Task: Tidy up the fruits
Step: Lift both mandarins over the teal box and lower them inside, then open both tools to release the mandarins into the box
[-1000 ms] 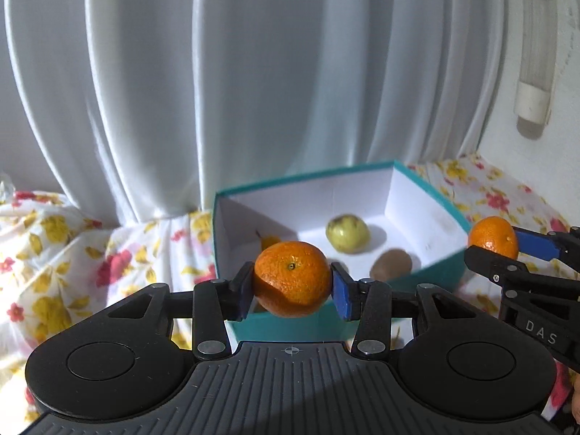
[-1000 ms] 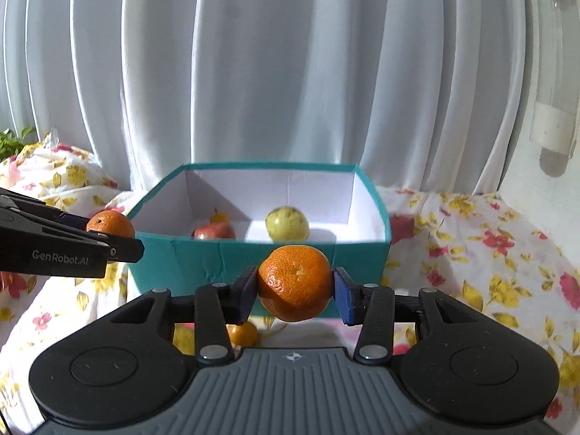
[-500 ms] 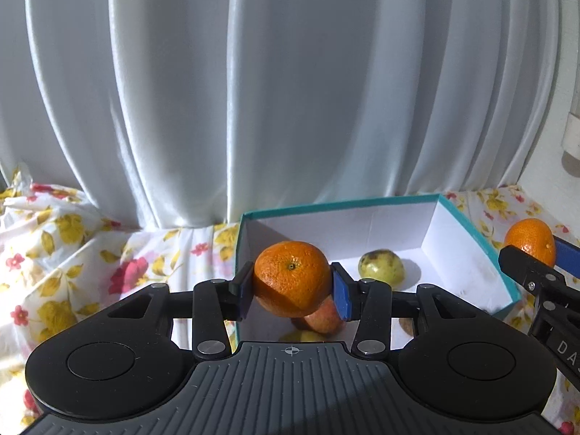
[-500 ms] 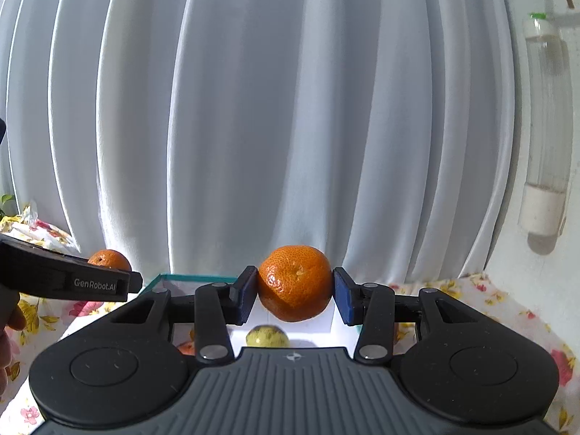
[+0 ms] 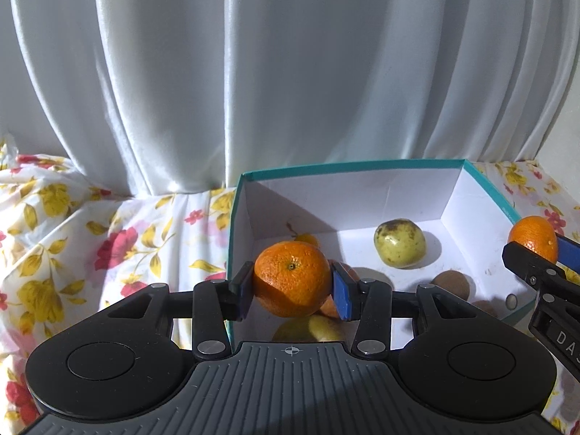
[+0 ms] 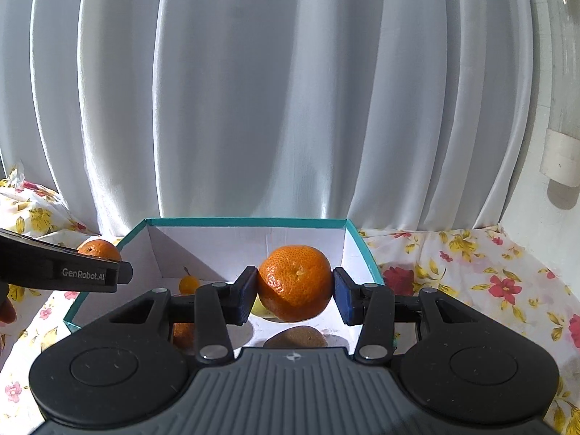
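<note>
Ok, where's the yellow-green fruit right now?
In the left wrist view the yellow-green fruit lies on the floor of the teal box, near its back wall, with the brown fruit in front of it.

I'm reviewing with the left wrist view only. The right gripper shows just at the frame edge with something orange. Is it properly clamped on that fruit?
Observer: Yes. In the right wrist view both pads of the right gripper press on an orange tangerine, held above the teal box.
Operator: Anything below it I can't see?
Observer: A brown kiwi-like fruit lies on the box floor just under that tangerine.
Operator: What is off to the right of the box?
Observer: A clear bottle-like tube hangs on the wall beside the curtain; the left wrist view does not show it.
</note>
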The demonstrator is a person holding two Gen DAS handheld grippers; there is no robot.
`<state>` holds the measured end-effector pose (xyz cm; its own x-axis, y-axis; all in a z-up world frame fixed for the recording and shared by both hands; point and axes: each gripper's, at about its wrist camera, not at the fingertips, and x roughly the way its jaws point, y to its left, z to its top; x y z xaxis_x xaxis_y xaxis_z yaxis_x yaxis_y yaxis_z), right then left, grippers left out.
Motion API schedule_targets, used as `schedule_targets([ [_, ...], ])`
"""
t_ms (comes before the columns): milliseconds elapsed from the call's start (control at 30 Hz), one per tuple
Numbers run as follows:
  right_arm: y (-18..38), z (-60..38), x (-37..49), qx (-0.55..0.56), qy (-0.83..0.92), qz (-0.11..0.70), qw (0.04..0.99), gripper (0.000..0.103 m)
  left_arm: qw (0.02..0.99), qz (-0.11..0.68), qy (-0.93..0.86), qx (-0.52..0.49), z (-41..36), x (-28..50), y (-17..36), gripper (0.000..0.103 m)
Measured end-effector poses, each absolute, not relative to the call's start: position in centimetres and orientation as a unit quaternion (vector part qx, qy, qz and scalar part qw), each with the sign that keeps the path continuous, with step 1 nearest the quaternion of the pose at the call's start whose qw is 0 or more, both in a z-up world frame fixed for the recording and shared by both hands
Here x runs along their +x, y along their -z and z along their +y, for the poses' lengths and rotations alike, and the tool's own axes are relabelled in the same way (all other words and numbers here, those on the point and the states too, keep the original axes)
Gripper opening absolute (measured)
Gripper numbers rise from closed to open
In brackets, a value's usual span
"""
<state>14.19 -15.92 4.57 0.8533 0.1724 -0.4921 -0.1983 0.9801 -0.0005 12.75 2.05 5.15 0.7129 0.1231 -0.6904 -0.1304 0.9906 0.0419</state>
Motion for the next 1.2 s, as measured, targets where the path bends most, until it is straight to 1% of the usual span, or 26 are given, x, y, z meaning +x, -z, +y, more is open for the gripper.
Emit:
schedule_targets([
  [1200,-1.7,-15.0,16.5,-0.047,-0.1,0.293,0.95,0.044,0.909,0.412,-0.063,-0.004,2.3,14.0,-2.5,0.05],
])
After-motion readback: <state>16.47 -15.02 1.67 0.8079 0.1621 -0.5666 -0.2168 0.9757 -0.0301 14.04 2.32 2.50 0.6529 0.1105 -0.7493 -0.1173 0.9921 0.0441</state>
